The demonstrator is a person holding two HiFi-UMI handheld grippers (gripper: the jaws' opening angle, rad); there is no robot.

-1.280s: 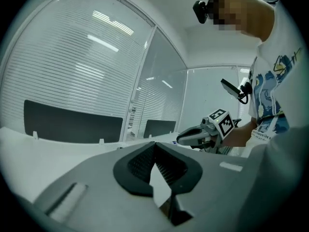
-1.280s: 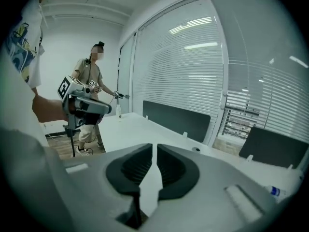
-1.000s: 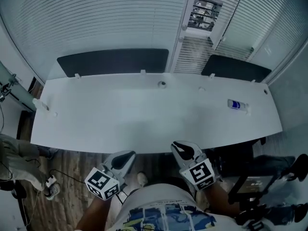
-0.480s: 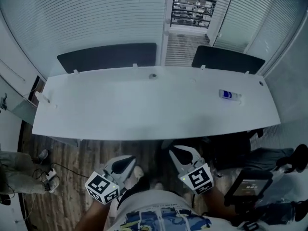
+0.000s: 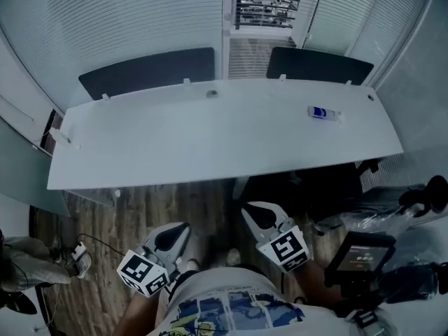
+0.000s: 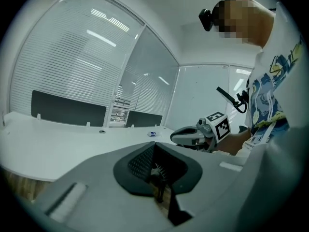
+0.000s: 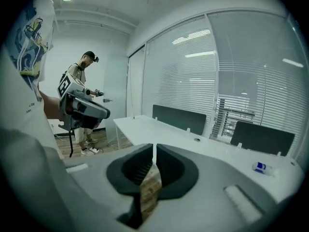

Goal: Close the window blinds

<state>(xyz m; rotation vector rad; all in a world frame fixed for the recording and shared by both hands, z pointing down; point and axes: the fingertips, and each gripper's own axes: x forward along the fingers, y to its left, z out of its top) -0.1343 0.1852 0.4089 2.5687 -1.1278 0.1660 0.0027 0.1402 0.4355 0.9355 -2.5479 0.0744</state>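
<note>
1. Grippers: left gripper [image 5: 176, 232] and right gripper [image 5: 256, 213] are both clenched, nothing betw. the jaws. Both are held low by the person's body, over the wood floor [image 5: 175, 205], well apart from the window.
2. Blinds [image 5: 133, 26]: they span the glass wall behind the desk. Most slats look turned flat. The narrow middle panel [image 5: 262, 4] is still open, with outside visible through it. A thin rod [image 5: 316, 9] hangs just right of that panel; prob. its control, not confirmed.
3. Desk [image 5: 210, 142]: long and white, standing betw. the person and the blinds.
4. Two dark screens [image 5: 148, 72] stand along the desk's far edge, below the open panel.
5. Small white-and-blue item [image 5: 323, 112] lies on the desk's right part; type can't be told.
6. Step: approach only, blinds untouched. Next move, in my judgement: go round or reach over the desk, open one gripper, take the rod.
7. Change vs. 1 s ago: the desk's near edge sat right over the grippers then. Bare floor now shows betw. them, so the person has prob. stepped back. Grippers unchanged.
</note>
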